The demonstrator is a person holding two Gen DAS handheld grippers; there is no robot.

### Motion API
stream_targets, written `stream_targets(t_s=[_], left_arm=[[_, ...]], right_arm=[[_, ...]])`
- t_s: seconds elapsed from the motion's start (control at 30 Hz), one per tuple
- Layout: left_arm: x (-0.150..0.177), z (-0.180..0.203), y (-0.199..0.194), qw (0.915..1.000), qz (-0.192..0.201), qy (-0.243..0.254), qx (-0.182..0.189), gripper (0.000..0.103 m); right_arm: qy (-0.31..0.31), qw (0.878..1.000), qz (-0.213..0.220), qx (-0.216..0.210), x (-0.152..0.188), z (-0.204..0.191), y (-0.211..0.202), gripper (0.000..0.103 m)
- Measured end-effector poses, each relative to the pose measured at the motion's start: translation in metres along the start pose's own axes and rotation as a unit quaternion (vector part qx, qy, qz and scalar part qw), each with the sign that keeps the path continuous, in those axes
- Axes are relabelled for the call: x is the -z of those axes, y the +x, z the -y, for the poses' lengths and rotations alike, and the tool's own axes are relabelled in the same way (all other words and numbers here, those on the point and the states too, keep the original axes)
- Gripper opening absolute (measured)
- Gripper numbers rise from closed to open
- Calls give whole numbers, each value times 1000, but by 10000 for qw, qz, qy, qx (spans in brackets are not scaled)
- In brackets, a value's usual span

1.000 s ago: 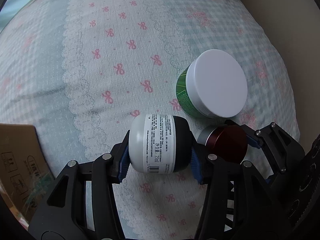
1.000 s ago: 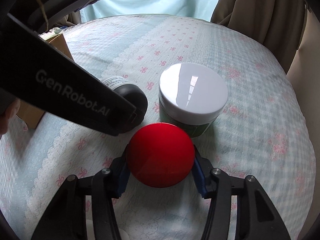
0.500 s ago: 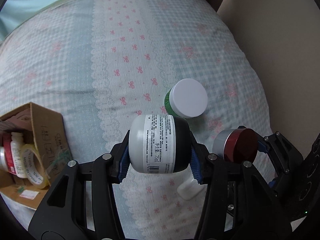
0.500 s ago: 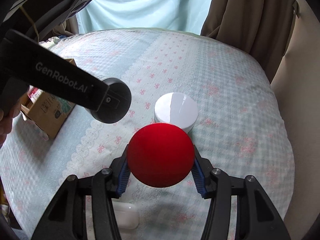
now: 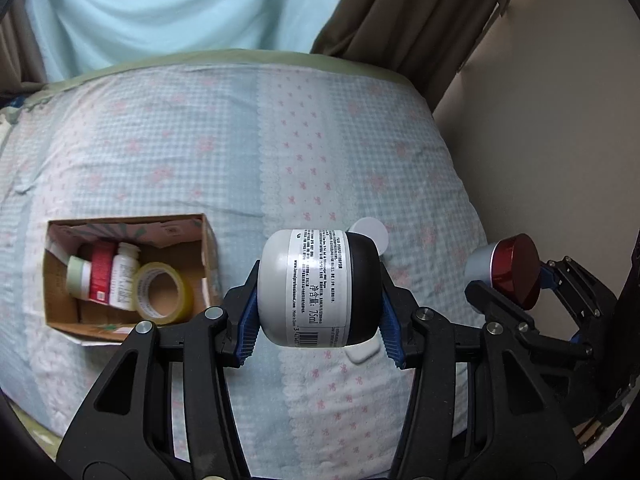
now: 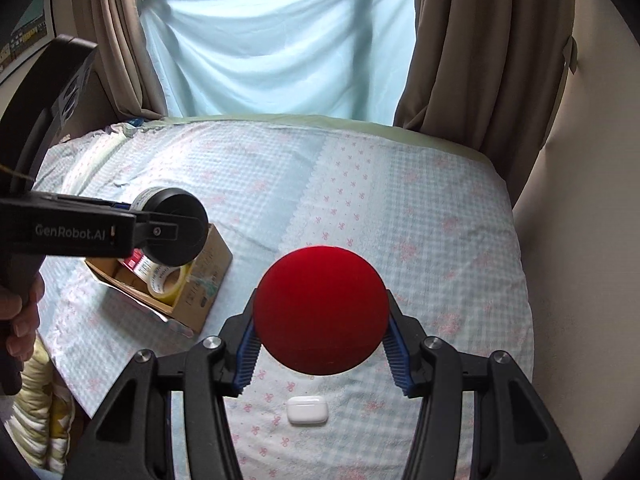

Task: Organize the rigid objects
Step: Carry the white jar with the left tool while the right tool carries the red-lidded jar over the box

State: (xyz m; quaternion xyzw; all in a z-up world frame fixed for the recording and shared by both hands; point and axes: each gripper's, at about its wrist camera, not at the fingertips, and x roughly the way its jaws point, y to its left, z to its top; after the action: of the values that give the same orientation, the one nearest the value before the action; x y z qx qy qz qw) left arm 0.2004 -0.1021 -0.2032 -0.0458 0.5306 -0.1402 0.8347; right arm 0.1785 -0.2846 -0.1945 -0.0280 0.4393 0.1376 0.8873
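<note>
My left gripper [image 5: 318,312] is shut on a white jar with a black cap [image 5: 316,288], held on its side high above the bed. It also shows in the right wrist view [image 6: 176,236], above the box. My right gripper [image 6: 320,330] is shut on a red-lidded round tin [image 6: 320,310], also seen in the left wrist view [image 5: 510,270]. An open cardboard box [image 5: 200,240] lies on the bed at left with small bottles [image 5: 124,276] and a tape roll [image 5: 162,294] inside. A white-lidded tub [image 5: 372,230] peeks out behind the jar.
A white earbud case [image 6: 307,410] lies on the bedspread below my right gripper. Curtains [image 6: 460,52] hang behind the bed. A wall [image 5: 560,140] borders the bed's right side.
Both grippers have risen well above the bed with their objects. The view has widened, and the cardboard box and curtains have come into sight.
</note>
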Motion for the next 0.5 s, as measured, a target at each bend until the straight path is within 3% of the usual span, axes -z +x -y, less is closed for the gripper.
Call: stream_targets(t_s=[0.27,0.5], left_arm=[[8,-65,-65,9989,236,-296,-281,46],[22,-136,-86,9984,171,-373,-388,46]], right_arm=[[-242,9988,136,-395,-32,-58,-20,50],[-113,9979,57,-631,-44,-118,-10,50]])
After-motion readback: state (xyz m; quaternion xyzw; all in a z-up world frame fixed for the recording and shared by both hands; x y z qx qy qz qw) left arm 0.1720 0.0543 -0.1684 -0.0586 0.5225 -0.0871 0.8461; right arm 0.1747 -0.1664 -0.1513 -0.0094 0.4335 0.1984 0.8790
